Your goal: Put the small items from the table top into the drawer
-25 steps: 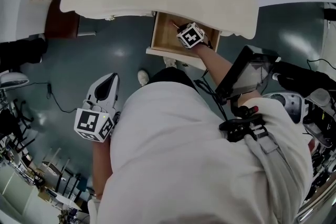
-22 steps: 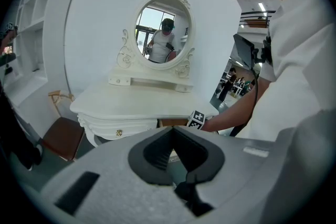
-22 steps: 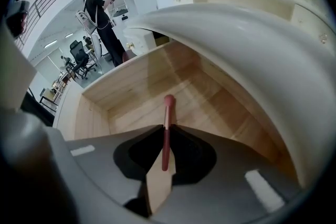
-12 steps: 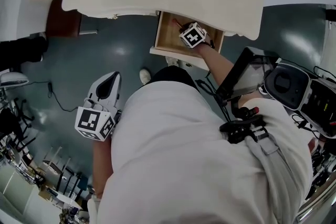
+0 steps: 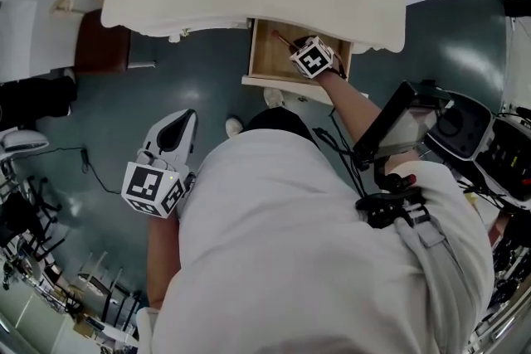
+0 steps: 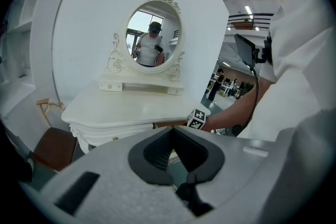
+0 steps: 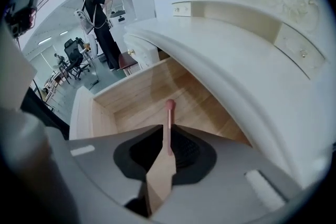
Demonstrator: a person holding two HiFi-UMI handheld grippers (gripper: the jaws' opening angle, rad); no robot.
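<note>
**Right gripper view: stick poised over the open drawer**

Right gripper view was taken as the clearest guide; the right gripper (image 7: pixel 168 131) was seen inside the mouth of the drawer (image 7: pixel 102 118), under the overhanging edge of the cream worktop (image 7: pixel 236 76); its jaws were closing with a thin pink stick (image 7: pixel 169 118) between them, and the pads appeared to be pinching its shaft near the tips.

The stick's long axis was laid along the line of the jaws; its rounded end was pointed forward, past the tips and toward the back of the drawer; the bare wooden floor of the drawer was seen directly beyond and beneath it; so the coming release was judged to need only a parting of the jaws, after which a short drop onto the wood could be expected.

The stick was seen to be slender and straight, pale pink along the shaft, with a darker, bulb-like tip; what kind of item it was could not be told.

The left gripper (image 6: pixel 171 132) was held with its jaws together and nothing between them; in the head view it was kept low at the person's side, above the floor (image 5: pixel 191 87) and well apart from the drawer; the right hand was therefore by far the nearer.
</note>
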